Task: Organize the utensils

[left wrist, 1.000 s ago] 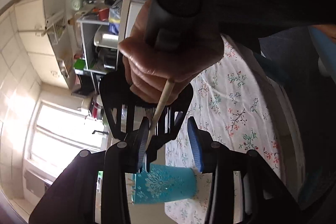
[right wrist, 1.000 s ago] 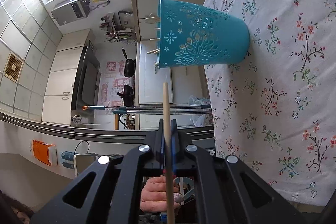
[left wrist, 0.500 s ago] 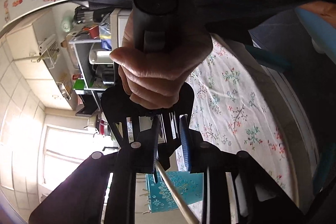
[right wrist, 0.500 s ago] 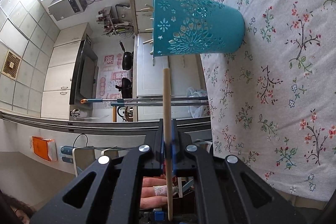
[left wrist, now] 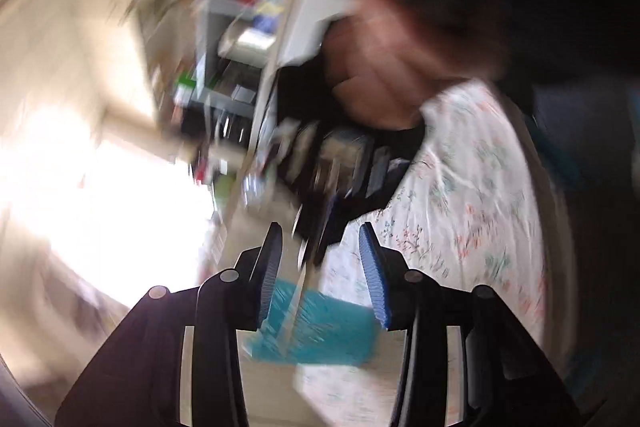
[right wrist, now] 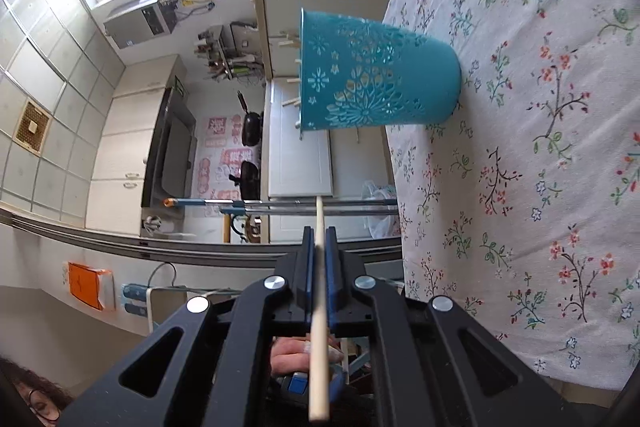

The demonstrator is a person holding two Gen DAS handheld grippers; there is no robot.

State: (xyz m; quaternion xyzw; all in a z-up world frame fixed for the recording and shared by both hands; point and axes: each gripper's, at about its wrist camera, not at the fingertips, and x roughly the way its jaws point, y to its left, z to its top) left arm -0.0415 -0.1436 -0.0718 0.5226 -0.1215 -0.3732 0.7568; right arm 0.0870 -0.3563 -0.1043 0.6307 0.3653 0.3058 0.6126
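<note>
The right gripper (right wrist: pixel 319 251) clamps a wooden chopstick (right wrist: pixel 319 315) between its blue pads, the stick running along the fingers with its tip just past them, aimed toward a teal cut-out utensil holder (right wrist: pixel 380 79) — it stands on a floral tablecloth (right wrist: pixel 540 147) and has pale wooden sticks poking from its mouth. In the badly blurred left wrist view, the left gripper (left wrist: pixel 324 267) has just been opening; its jaws stand apart with nothing between the pads. Beyond them a hand (left wrist: pixel 400 67) grips the other tool, with the holder (left wrist: pixel 320 327) on the cloth (left wrist: pixel 472 195) behind.
</note>
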